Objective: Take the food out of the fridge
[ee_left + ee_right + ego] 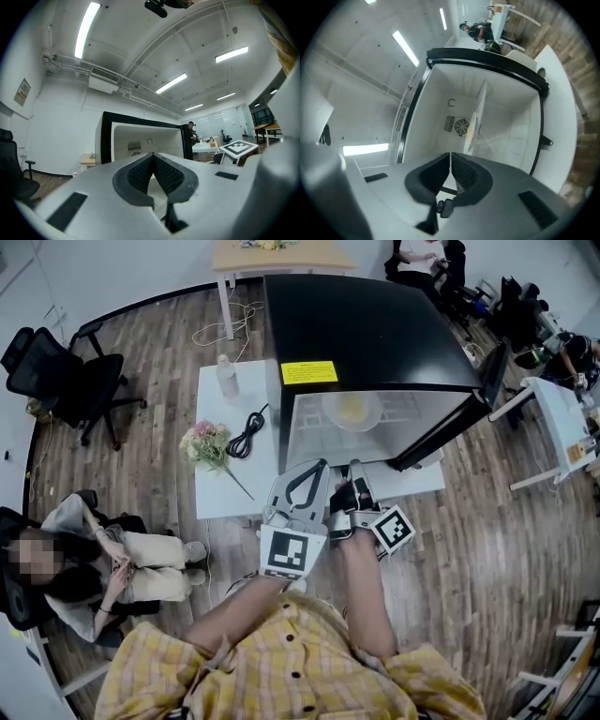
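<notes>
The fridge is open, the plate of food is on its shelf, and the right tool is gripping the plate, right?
Not gripping: the right gripper view shows the right tool shut on nothing, short of the plate in the open fridge.

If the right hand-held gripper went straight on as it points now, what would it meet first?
Probably the bowl of food on the fridge shelf; if it slips past, the back wall. Depth is unclear.
</notes>
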A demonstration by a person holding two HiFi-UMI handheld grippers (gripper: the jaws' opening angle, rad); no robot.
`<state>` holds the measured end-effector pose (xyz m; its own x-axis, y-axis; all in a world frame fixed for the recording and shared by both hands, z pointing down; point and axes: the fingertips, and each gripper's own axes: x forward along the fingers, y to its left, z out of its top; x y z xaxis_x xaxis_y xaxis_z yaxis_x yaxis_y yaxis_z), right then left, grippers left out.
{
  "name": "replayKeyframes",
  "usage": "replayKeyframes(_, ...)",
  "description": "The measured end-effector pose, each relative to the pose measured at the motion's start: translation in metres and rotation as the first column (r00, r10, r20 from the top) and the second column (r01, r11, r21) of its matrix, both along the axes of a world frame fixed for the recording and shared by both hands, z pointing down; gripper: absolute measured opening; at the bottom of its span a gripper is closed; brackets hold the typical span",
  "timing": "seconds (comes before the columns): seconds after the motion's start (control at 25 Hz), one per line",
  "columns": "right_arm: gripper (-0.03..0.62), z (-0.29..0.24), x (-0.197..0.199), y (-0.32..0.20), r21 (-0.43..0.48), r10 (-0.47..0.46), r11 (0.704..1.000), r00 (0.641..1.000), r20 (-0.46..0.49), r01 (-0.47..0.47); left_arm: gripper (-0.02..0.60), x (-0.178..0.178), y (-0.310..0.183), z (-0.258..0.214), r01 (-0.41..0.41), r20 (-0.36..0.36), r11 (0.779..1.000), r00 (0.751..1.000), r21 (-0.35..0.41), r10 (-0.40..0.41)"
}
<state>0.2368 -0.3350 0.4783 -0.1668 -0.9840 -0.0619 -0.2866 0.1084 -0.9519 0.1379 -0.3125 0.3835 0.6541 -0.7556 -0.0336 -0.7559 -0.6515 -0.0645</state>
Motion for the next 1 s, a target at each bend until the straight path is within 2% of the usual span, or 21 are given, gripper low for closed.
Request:
replayKeyframes(0.08, 0.008, 0.007, 0.006, -0.005, 0.000, 0.013, 1.000, 0.995, 0.103, -0.013, 0.008, 0.001, -0.002, 0.000, -0.002, 0.006, 1.000, 1.000, 0.000, 0.002)
replayKeyframes(0.16, 0.008, 0.012, 0.012, -0.014, -0.006, 0.026, 1.000, 0.986, 0.165, -0.025, 0.008, 0.002, -0.004, 0.001, -0.004, 0.009, 1.000, 1.000, -0.005, 0.004)
replayKeyframes(0.36, 0.019, 0.034, 0.018, -0.039, -0.106, 0.059, 0.994, 0.953, 0.298, -0.029, 0.008, 0.003, -0.006, 0.007, -0.006, 0.009, 1.000, 1.000, -0.020, 0.006)
replayKeyframes(0.44, 0.069, 0.036, 0.018, -0.047, -0.126, 0.062, 0.992, 0.952, 0.300, -0.025, 0.008, 0.001, -0.009, 0.007, -0.004, 0.010, 1.000, 1.000, -0.018, 0.004)
replayKeyframes(0.8, 0.118, 0.038, 0.024, -0.069, -0.174, 0.112, 0.983, 0.933, 0.342, -0.054, 0.008, 0.003, -0.018, 0.011, 0.008, 0.010, 0.999, 1.000, -0.031, -0.008)
replayKeyframes(1.0, 0.117, 0.039, 0.030, -0.082, -0.197, 0.126, 0.979, 0.931, 0.343, -0.060, 0.008, 0.002, -0.022, 0.012, 0.013, 0.007, 0.999, 1.000, -0.030, -0.013)
